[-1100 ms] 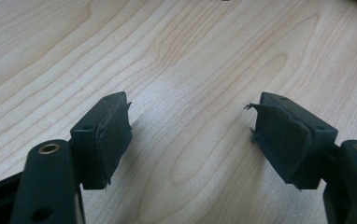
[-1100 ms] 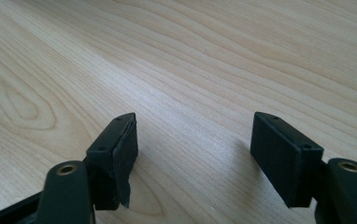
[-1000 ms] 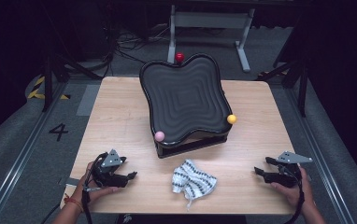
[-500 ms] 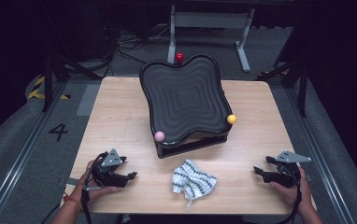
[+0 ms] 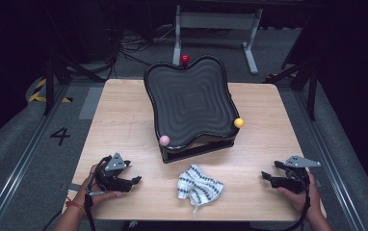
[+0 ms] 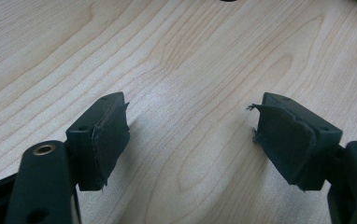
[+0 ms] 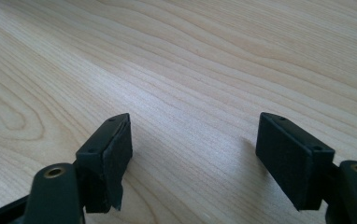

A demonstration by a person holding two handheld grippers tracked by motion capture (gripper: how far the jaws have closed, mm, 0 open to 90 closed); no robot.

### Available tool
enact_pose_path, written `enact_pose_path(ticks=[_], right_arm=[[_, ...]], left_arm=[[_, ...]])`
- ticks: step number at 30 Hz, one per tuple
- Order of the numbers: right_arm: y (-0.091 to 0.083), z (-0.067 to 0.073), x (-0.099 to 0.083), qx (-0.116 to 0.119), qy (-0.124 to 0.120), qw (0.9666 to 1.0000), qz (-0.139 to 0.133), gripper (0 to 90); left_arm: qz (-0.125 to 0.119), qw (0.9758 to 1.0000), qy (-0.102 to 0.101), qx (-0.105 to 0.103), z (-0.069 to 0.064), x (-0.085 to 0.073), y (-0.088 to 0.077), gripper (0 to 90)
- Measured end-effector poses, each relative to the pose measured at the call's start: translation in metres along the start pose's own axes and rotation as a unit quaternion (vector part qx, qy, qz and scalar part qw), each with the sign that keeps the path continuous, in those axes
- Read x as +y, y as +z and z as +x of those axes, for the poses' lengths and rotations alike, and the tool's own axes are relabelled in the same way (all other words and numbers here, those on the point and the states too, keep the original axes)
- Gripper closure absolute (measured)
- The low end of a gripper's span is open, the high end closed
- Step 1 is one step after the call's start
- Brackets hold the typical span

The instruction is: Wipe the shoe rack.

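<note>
Both tongs stand wide open and hold nothing, resting low on the surface (image 5: 124,110). Left tongs (image 5: 135,181) sit at lower left, right tongs (image 5: 265,176) at lower right. The cloth (image 5: 200,187) lies crumpled between them at bottom centre, below the tray (image 5: 191,96). Left tongs are slightly nearer; long axis runs roughly left-right

You've got a black ridged tray (image 5: 190,103) w/ pink (image 5: 164,140), yellow (image 5: 239,122) & red balls (image 5: 185,58); white cloth (image 5: 200,188), black dashes; pale wood-grain desk (image 5: 119,120).
</note>
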State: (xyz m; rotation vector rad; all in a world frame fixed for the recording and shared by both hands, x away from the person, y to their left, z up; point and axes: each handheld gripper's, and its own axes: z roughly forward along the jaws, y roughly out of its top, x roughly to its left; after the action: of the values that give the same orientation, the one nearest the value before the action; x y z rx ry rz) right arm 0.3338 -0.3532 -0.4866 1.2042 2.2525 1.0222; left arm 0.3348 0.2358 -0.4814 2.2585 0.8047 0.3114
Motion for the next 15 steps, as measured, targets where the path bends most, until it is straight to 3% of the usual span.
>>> enact_pose_path(ticks=[15], right_arm=[[-0.0001, 0.0007, 0.0001, -0.004, -0.002, 1.0, 0.0, 26.9]], left_arm=[[-0.002, 1.0, -0.003, -0.001, 0.0006, 0.0001, 0.0004, 25.6]])
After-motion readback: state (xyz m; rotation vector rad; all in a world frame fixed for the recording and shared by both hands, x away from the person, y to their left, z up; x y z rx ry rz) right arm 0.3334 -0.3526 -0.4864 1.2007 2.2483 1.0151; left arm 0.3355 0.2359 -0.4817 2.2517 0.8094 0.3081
